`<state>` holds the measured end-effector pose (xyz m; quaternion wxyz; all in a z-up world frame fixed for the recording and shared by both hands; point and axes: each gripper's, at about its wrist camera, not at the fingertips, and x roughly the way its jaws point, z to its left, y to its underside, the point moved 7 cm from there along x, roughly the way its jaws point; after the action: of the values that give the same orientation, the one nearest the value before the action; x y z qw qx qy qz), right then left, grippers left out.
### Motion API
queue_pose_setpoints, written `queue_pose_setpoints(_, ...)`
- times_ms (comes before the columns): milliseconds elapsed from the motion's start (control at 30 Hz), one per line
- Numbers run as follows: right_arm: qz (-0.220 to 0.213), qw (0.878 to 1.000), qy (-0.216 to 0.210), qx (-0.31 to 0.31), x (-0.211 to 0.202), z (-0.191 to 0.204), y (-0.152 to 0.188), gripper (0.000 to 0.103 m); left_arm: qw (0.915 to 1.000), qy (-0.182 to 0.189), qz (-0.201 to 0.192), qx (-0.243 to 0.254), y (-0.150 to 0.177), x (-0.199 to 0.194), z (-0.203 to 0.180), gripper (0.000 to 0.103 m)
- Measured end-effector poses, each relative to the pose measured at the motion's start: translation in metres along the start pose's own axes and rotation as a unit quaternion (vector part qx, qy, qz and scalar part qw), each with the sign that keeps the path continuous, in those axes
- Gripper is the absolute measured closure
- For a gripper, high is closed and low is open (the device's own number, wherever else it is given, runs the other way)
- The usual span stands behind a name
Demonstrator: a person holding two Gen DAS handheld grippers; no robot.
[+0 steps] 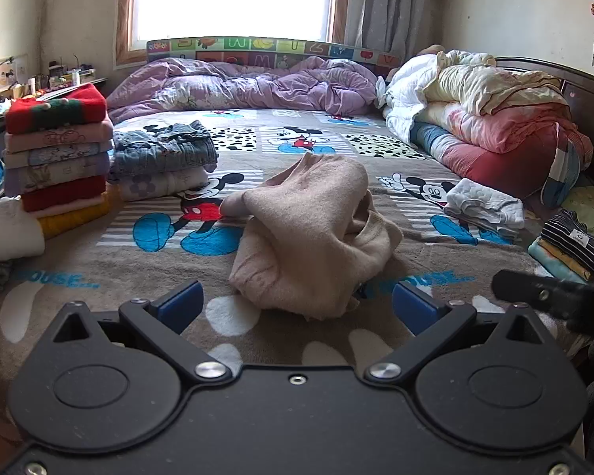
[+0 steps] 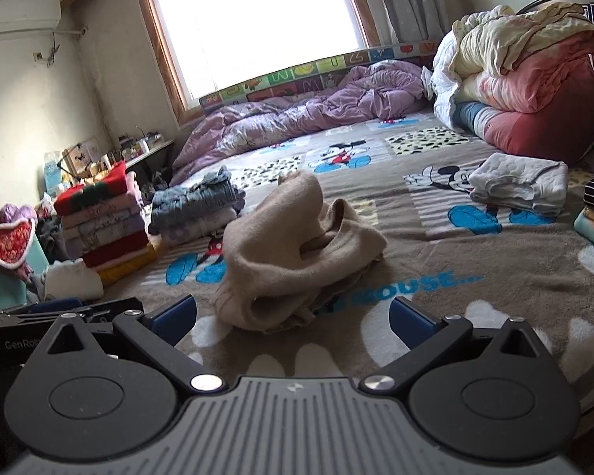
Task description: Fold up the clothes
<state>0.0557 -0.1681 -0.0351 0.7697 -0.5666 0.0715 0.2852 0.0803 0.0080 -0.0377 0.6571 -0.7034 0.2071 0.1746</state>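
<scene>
A crumpled beige sweater [image 1: 309, 237] [image 2: 297, 249] lies in a heap on the Mickey Mouse blanket [image 1: 99, 304] [image 2: 475, 297] in the middle of the bed. My left gripper [image 1: 297, 304] is open just in front of the heap, with blue pads on either side and nothing between them. My right gripper [image 2: 293, 316] is open too, close to the heap's near edge and holding nothing. The right gripper's black body [image 1: 554, 297] shows at the right of the left wrist view.
A tall stack of folded clothes [image 1: 59, 158] [image 2: 107, 225] and folded jeans [image 1: 162, 150] [image 2: 198, 202] stand at the left. A folded white piece [image 1: 483, 206] [image 2: 522, 186] and a striped pile [image 1: 574, 249] lie right. Rumpled duvets [image 1: 249, 87] [image 2: 534, 79] fill the far side.
</scene>
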Motion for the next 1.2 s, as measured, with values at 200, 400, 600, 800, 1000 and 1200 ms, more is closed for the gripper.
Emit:
queue_pose_setpoints(200, -0.002, 1.000, -0.013, 0.018, 0.024, -0.017, -0.006, 0.000, 0.9997, 0.008, -0.007, 0.020, -0.012, 0.019, 0.001, 0.000)
queue_pose_setpoints(400, -0.021, 0.999, -0.038, 0.012, 0.054, -0.028, -0.012, 0.000, 0.9992, 0.013, -0.001, 0.038, -0.023, 0.045, 0.002, 0.000)
queue_pose_setpoints(600, -0.029, 0.998, -0.048, 0.010, 0.085, -0.040, -0.024, 0.000, 0.9979, 0.026, 0.007, 0.059, -0.034, 0.071, -0.006, 0.000)
queue_pose_setpoints(800, -0.037, 0.998, -0.046, 0.032, 0.124, -0.067, -0.041, 0.000, 0.9956, 0.020, 0.014, 0.090, -0.046, 0.103, -0.012, 0.000)
queue_pose_setpoints(1000, -0.016, 0.999, -0.045, 0.026, 0.175, -0.091, -0.046, 0.000, 0.9923, 0.036, 0.002, 0.118, -0.064, 0.128, -0.022, 0.003)
queue_pose_setpoints(1200, -0.022, 0.998, -0.063, 0.012, 0.205, -0.112, -0.041, 0.001, 0.9867, 0.048, 0.011, 0.155, -0.080, 0.163, -0.040, 0.007)
